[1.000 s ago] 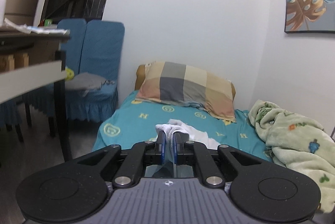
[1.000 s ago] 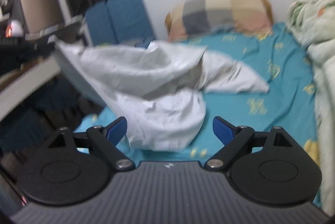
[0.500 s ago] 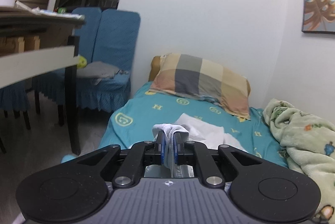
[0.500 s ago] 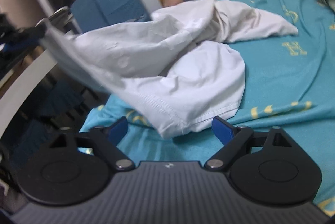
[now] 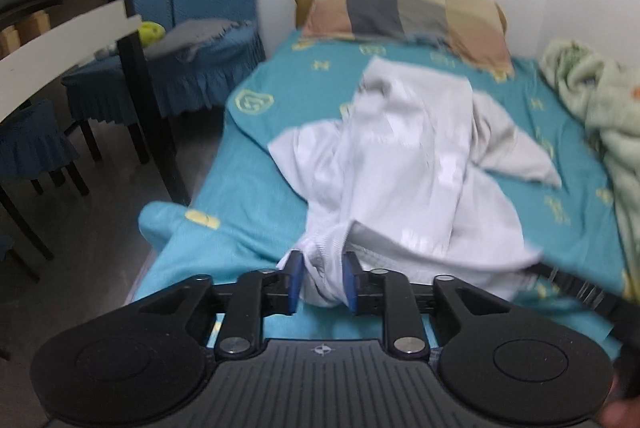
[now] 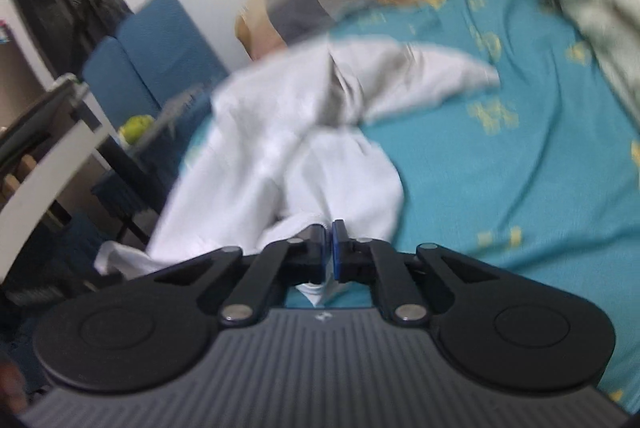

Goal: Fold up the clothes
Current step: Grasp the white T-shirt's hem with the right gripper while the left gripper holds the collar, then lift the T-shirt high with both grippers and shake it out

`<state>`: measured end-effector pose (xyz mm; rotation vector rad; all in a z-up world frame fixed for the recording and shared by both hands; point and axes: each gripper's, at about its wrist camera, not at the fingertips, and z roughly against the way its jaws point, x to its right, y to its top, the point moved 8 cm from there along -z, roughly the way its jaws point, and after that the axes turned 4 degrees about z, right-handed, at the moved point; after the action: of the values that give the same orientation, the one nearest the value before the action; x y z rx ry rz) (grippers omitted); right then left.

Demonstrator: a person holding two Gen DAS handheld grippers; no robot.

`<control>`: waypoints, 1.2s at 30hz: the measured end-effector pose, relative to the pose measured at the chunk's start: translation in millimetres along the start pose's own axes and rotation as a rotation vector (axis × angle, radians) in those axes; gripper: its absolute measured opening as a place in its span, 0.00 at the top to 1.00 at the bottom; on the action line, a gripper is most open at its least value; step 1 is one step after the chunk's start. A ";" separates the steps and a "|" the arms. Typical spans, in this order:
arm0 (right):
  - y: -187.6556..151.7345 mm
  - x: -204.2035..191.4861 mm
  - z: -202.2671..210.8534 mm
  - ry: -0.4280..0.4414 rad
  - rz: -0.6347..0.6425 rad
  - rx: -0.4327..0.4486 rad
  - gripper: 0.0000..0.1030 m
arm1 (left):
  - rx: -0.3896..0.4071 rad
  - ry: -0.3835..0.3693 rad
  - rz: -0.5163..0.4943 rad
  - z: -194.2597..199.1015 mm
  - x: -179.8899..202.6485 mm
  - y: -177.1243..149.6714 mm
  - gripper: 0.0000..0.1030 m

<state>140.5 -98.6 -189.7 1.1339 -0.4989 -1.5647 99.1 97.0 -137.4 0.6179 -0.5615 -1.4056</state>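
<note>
Left wrist view
- Garment: a white shirt [image 5: 404,164] lies rumpled on the bed [image 5: 256,164], its long axis running from the near edge of the bed up toward the plaid pillow [image 5: 404,4].
- Direction from jaws: the shirt spreads ahead of and slightly right of the left gripper [image 5: 319,282]; a ribbed bunch of it sits right between the blue pads.
- Left jaws: parting at this moment, a modest gap, the cloth bunch in the gap and seeming to brush both pads; whether they bear on it firmly is unclear through the blur.
- Other tool: the right gripper [image 5: 576,284] comes in as a dark bar at lower right, its tip at the shirt's near right hem.
- Nearer hand: both are at the near edge, left on the ribbed bunch, right on the hem beside it.

Right wrist view
- Garment: the same white shirt [image 6: 288,132] stretches ahead and to the left of the right gripper [image 6: 328,248], one sleeve trailing right across the teal sheet.
- Right jaws: pressed together, pinching a fold of the hem; white cloth shows above and below the pads.
- Judgement: with the right edge held, the next move probably turns on where the left hand regrips along that near edge.
</note>
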 end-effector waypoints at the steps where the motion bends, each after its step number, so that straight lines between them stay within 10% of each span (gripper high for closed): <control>1: 9.3 -5.2 8.1 0.010 0.019 0.043 0.95 | -0.014 -0.001 -0.019 -1.3 2.7 -3.3 0.66; 5: 40.7 -21.2 44.1 0.029 0.110 0.202 0.95 | -0.042 -0.006 -0.083 -7.5 14.5 -12.0 0.50; 10: 38.3 -0.2 40.1 -0.074 0.123 0.129 0.95 | -0.032 0.023 -0.146 -12.2 25.2 -18.3 0.47; 17: -9.8 26.9 8.0 -0.145 0.082 -0.129 0.91 | -0.031 0.047 -0.077 -15.9 12.9 -14.7 0.84; 25: -44.0 27.6 -9.0 -0.169 0.114 -0.268 0.67 | 0.011 0.053 0.016 -6.2 1.3 -3.2 0.87; 36: -5.6 24.3 13.6 -0.126 0.079 0.017 0.66 | 0.039 0.029 0.080 2.1 -3.8 4.8 0.87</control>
<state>127.1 -122.3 -197.7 1.0205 -0.6340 -1.5718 100.8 101.0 -132.6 0.6395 -0.5860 -1.3110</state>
